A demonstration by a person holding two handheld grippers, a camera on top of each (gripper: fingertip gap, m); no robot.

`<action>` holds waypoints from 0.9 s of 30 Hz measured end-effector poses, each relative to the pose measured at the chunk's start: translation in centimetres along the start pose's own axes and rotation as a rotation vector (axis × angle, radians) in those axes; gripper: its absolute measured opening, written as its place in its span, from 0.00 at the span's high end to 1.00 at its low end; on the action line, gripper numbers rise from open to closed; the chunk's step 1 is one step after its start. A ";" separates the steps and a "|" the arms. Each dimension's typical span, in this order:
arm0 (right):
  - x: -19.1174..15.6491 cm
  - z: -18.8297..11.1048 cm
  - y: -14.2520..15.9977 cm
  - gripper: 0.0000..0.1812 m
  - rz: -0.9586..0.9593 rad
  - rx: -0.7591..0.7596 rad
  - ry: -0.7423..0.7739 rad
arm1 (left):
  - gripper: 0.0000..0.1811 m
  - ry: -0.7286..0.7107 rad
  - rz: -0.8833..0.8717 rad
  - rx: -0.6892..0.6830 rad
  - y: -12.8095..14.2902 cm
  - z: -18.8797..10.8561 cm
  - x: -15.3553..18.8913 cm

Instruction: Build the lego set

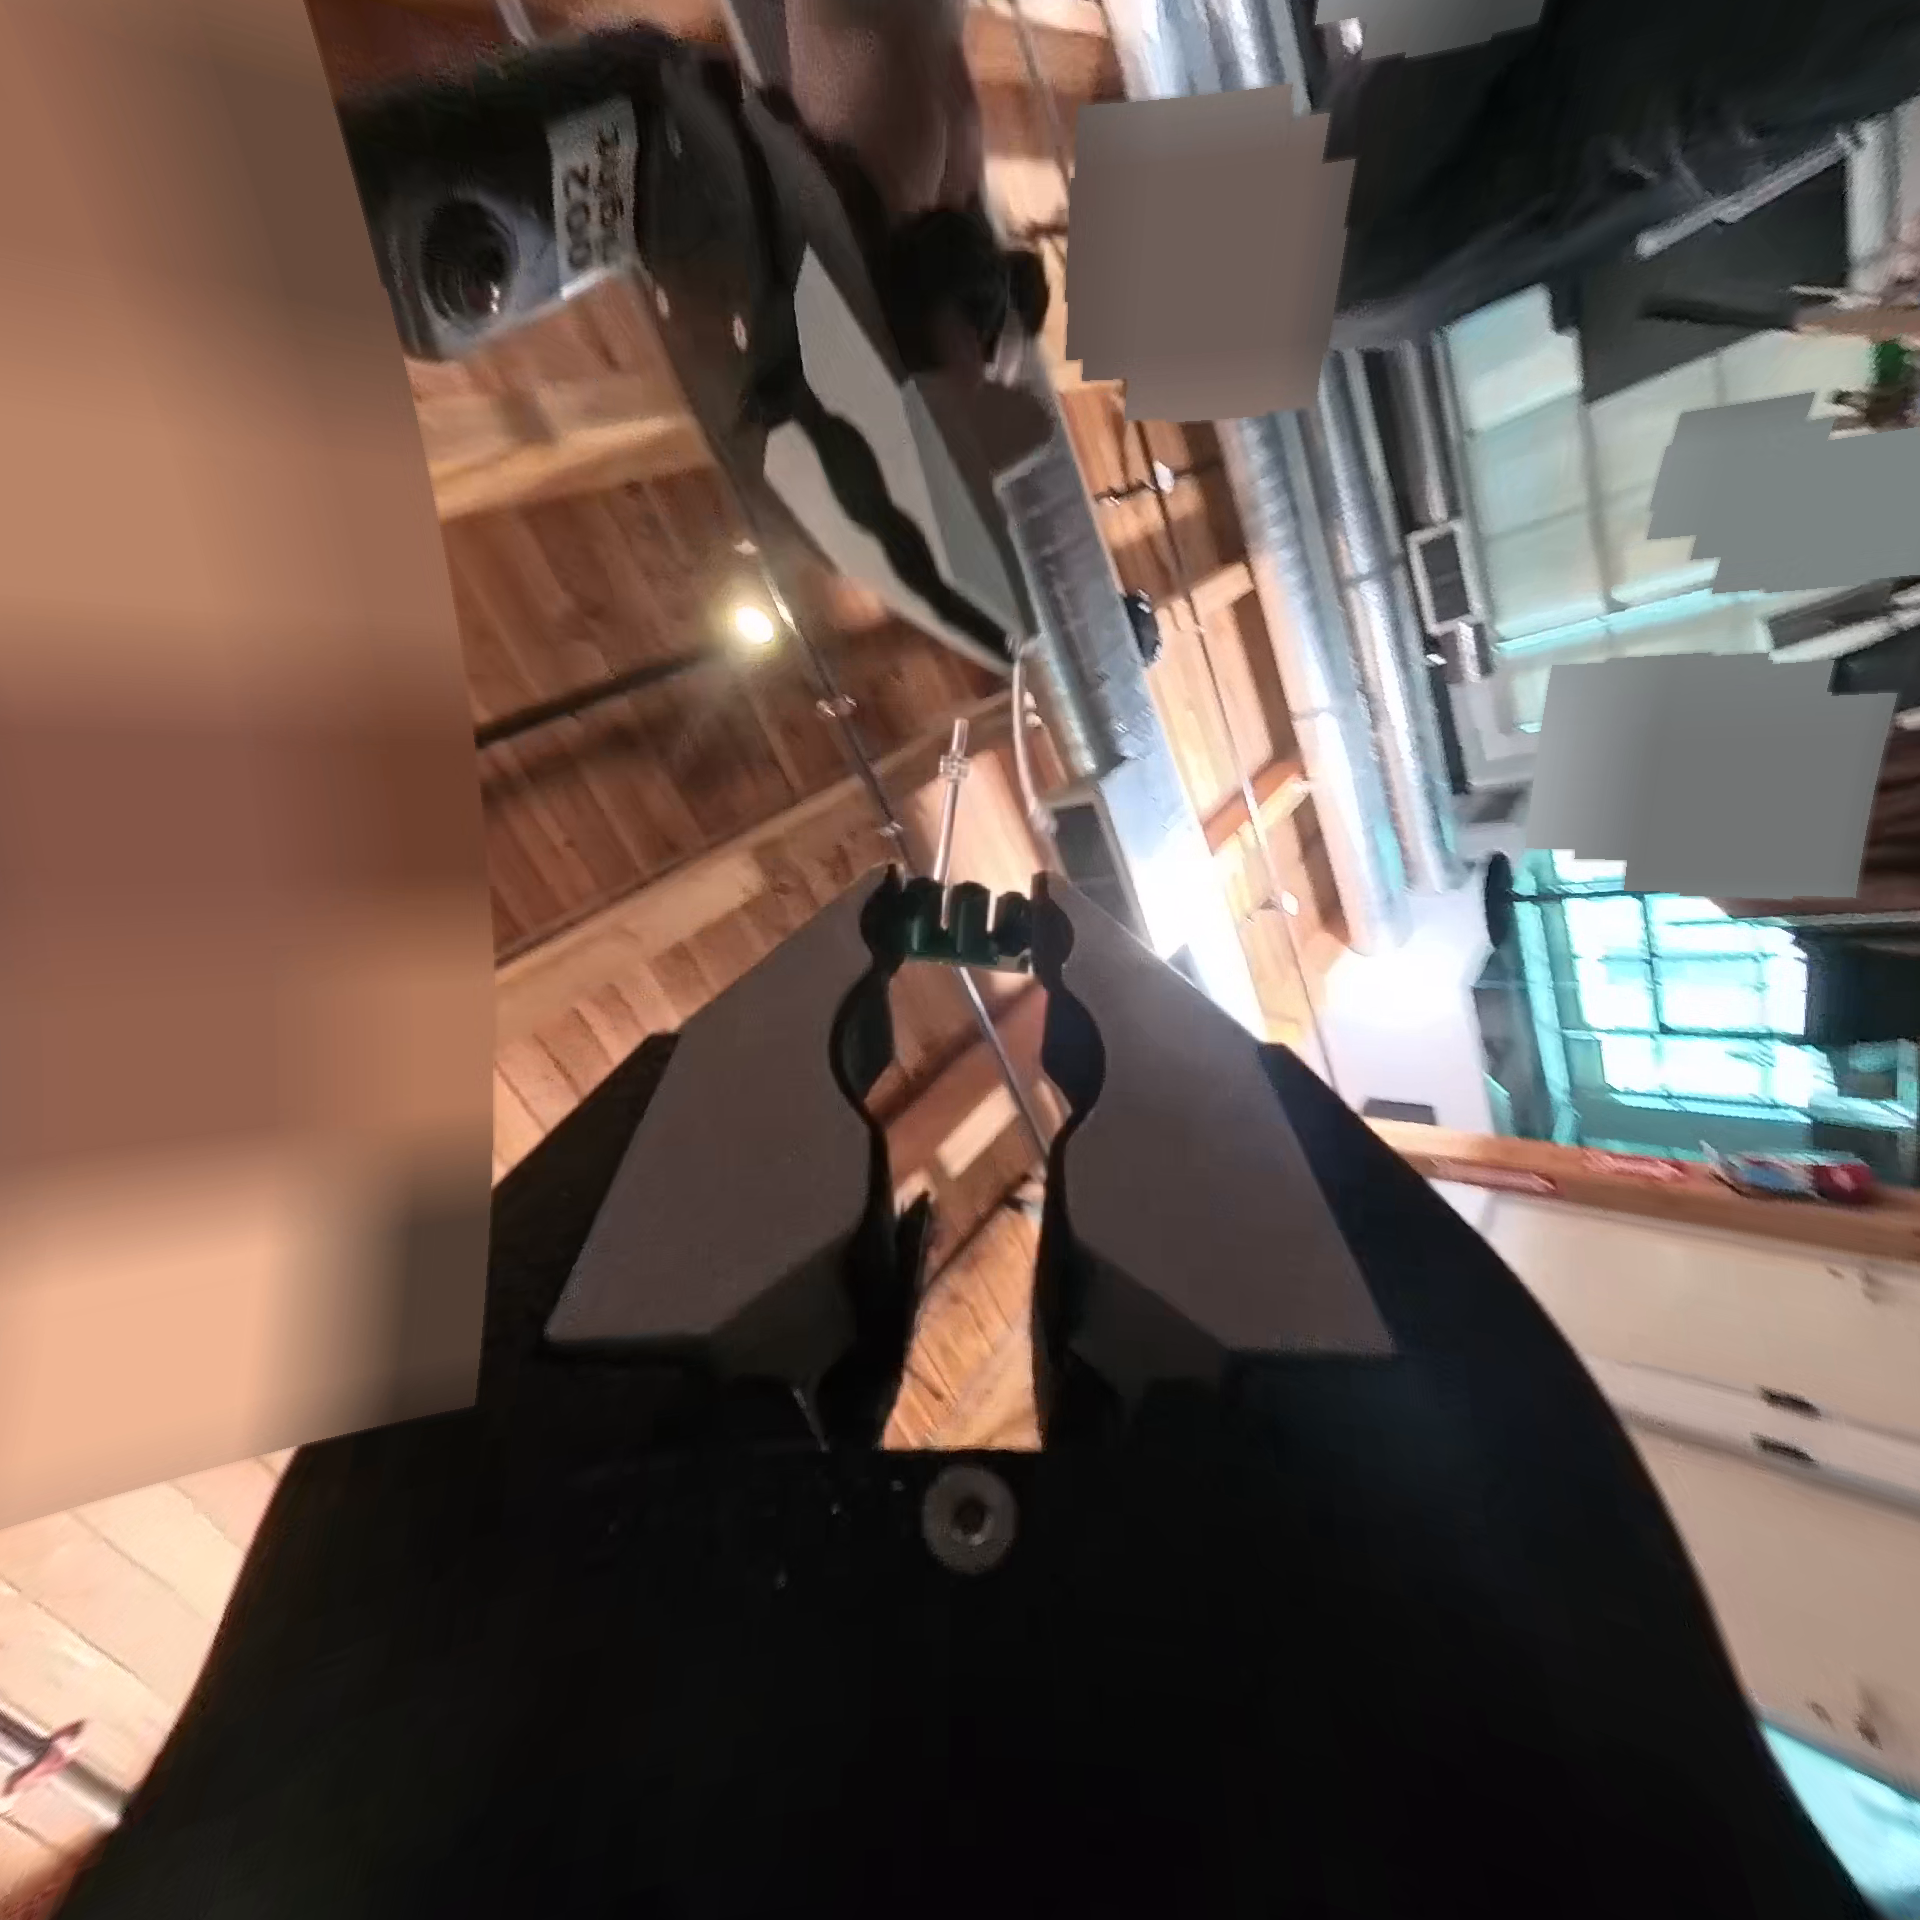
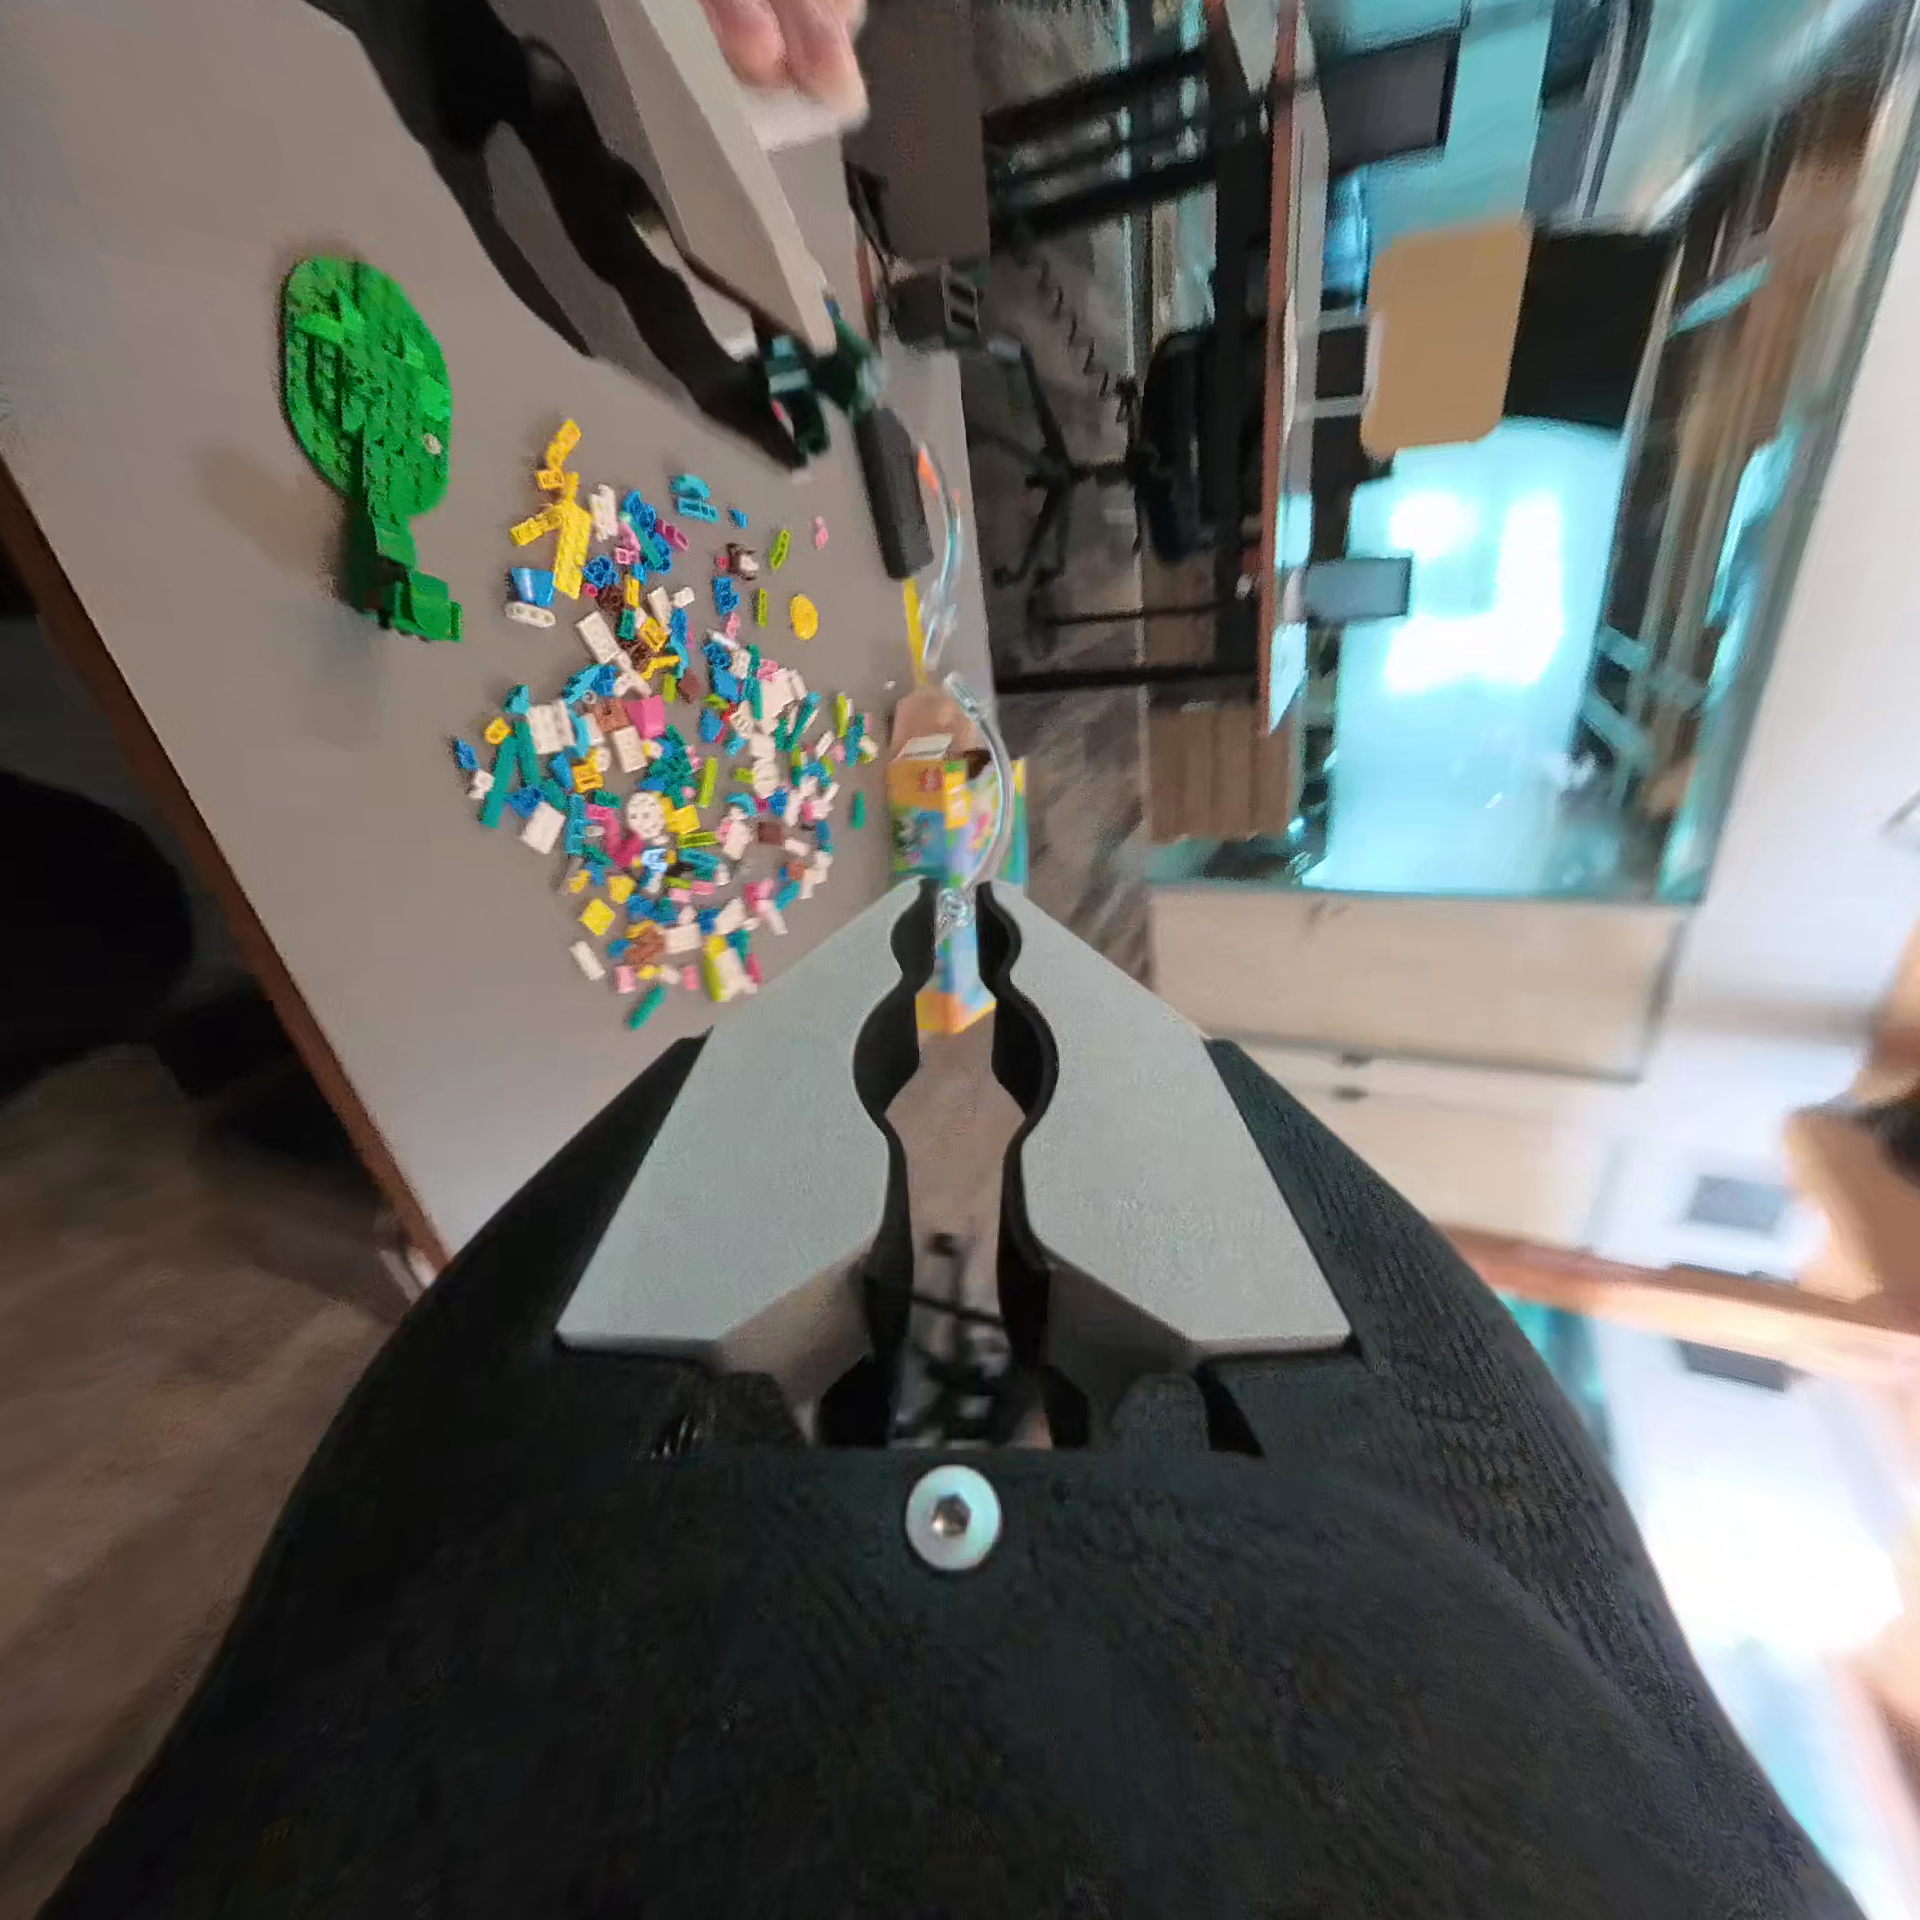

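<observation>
My left claw (image 1: pixel 961 925) pinches a small dark green lego piece (image 1: pixel 951 930) at its tips, raised off the desk (image 2: pixel 208 166), while my right claw (image 2: pixel 951 909) is nearly pressed together on a thin clear curved piece (image 2: pixel 982 769). I judge the build is early: 1 flat green assembly (image 2: pixel 369 416) lies near the desk's edge, and the pile of loose bricks (image 2: pixel 665 727) beside it is mostly unused. Bare desk surrounds both, giving room to work.

Your left wrist view tilts up toward the wooden ceiling (image 1: pixel 644 582), rolled sideways, with the right tongs (image 1: pixel 1023 634) close above. Your right view looks across the worktop (image 2: pixel 187 156); it catches the left tongs (image 2: pixel 821 384).
</observation>
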State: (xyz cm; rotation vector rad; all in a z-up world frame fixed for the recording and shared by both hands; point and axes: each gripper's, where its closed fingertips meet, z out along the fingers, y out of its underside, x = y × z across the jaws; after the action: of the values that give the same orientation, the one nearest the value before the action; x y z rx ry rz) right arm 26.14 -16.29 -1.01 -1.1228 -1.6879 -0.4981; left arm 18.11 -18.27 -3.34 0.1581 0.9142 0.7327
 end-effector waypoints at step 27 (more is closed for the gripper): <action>-15.5 10.7 29.0 0.96 0.411 -0.969 -1.059 | 0.88 0.099 -0.902 -0.626 9.3 -5.6 16.0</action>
State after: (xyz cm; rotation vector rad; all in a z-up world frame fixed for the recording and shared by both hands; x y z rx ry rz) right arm 46.46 -1.10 -24.42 -2.7276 -1.9867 -0.4863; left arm 15.33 -2.05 -13.47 -0.8075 0.7049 0.1476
